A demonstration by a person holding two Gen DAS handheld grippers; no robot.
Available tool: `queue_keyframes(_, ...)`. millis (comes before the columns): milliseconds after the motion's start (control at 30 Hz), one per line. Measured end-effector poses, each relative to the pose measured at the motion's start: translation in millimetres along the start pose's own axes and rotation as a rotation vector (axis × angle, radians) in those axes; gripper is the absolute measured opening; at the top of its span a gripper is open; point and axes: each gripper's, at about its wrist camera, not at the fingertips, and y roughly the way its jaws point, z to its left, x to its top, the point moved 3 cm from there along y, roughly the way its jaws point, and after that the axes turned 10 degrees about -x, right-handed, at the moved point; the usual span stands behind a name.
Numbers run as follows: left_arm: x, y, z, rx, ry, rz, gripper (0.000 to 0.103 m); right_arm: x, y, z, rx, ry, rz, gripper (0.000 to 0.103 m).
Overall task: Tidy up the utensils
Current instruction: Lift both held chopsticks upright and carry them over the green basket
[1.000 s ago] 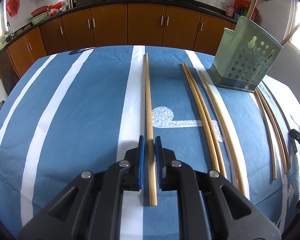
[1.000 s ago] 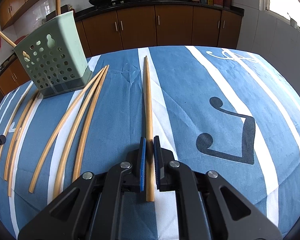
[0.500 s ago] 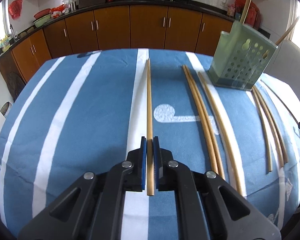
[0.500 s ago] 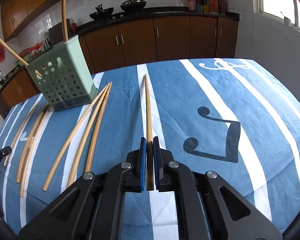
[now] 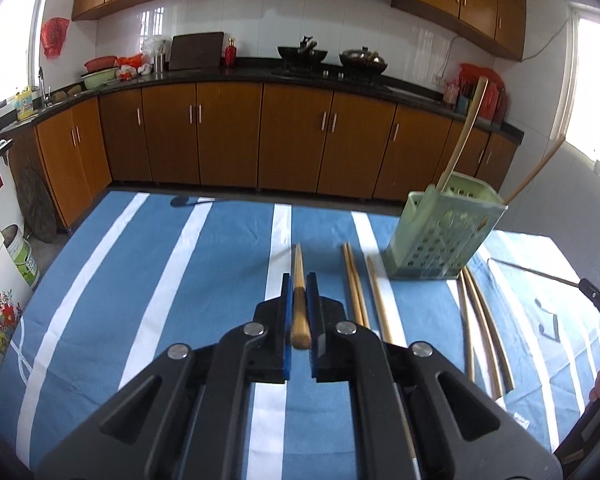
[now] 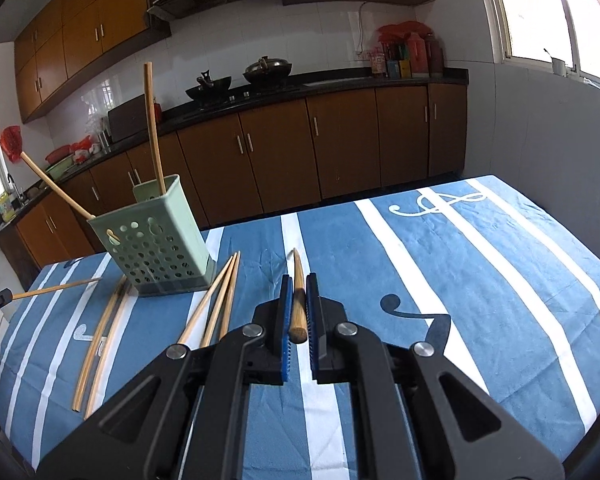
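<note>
My left gripper (image 5: 299,284) is shut on a wooden chopstick (image 5: 299,280) and holds it lifted above the blue striped cloth, pointing forward. My right gripper (image 6: 299,284) is shut on another wooden chopstick (image 6: 298,284), also lifted. A green perforated utensil holder (image 5: 440,236) stands to the right in the left wrist view; it also shows in the right wrist view (image 6: 156,240) to the left, with two chopsticks standing in it. Several loose chopsticks (image 5: 364,292) lie on the cloth beside it, and they also show in the right wrist view (image 6: 216,300).
The table's blue cloth with white stripes (image 5: 140,300) extends left of the holder. More chopsticks (image 5: 480,316) lie right of the holder. Brown kitchen cabinets (image 5: 228,136) stand behind the table. The other gripper's tip (image 5: 598,304) shows at the right edge.
Both grippers have risen off the cloth and tilted up, each carrying its chopstick. The view now takes in the cabinets and the wall.
</note>
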Motion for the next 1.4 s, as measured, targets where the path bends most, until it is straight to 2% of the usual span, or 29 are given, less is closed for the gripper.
queue_keyframes(267, 19, -16, -9, -0.012, 0.019, -0.069, 0.007, 20, -16, 1, 0.012, 0.016, -0.069, 0.007)
queue_keyframes(667, 40, -32, -18, -0.026, 0.041, -0.112, 0.007, 49, -31, 13, 0.028, 0.000, -0.143, 0.007)
queue_keyframes(867, 54, -50, -36, -0.074, 0.069, -0.129, 0.007, 75, -54, 19, 0.076, 0.006, -0.196, 0.007)
queue_keyframes(1233, 109, -77, -107, -0.209, 0.118, -0.233, 0.007, 128, -95, 63, 0.250, 0.025, -0.326, 0.007)
queue_keyframes(1400, 144, -74, -141, -0.212, 0.126, -0.323, 0.007, 150, -93, 88, 0.249, 0.031, -0.421, 0.007)
